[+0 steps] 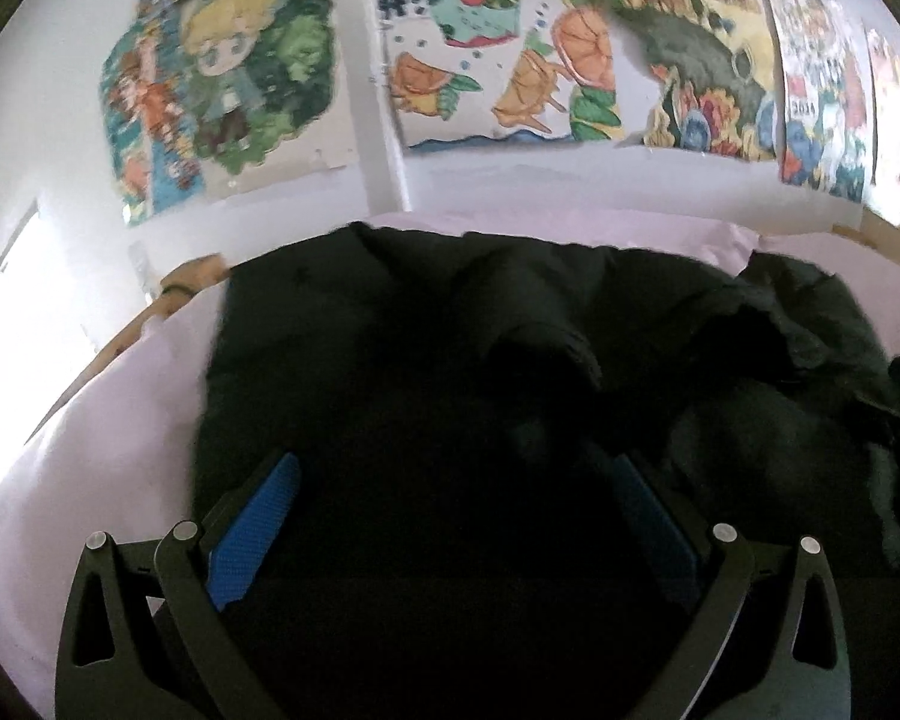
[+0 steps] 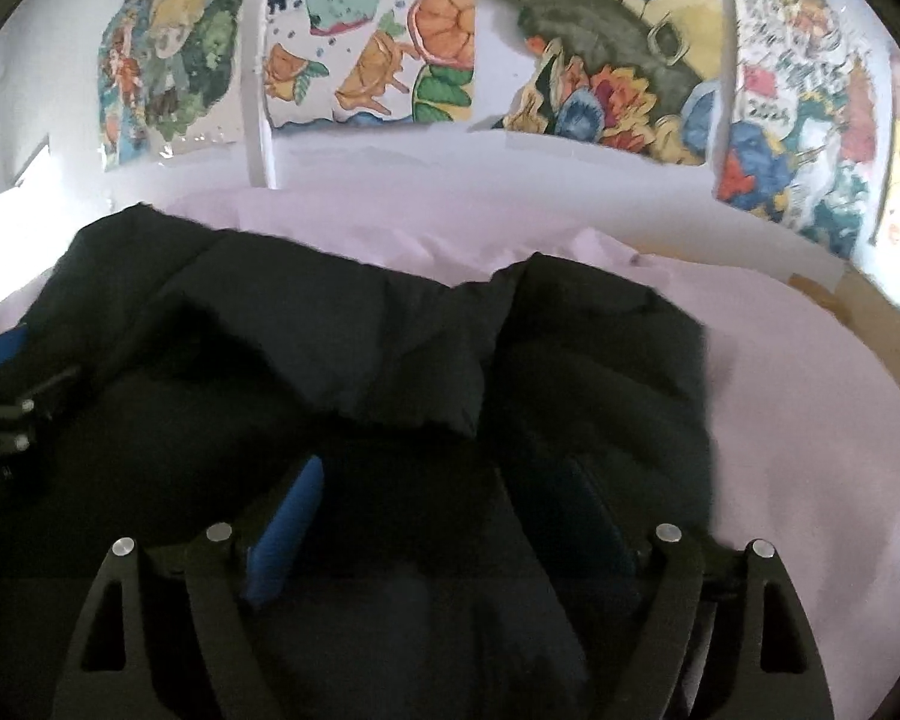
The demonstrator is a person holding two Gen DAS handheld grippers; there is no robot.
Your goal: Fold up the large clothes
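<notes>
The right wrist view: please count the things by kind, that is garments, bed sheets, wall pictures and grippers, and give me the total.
Black padded jacket: 1
Pale pink bed sheet: 1
Colourful wall pictures: at least 4; the blur hides the edges between them
Grippers: 2, the right gripper and the left gripper at the left edge
Total: at least 8

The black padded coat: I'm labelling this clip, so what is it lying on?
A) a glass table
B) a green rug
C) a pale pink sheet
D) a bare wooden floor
C: the black padded coat lies spread over a pale pink sheet, which shows on both sides of it and beyond it, up to the wall hung with coloured drawings.
</notes>
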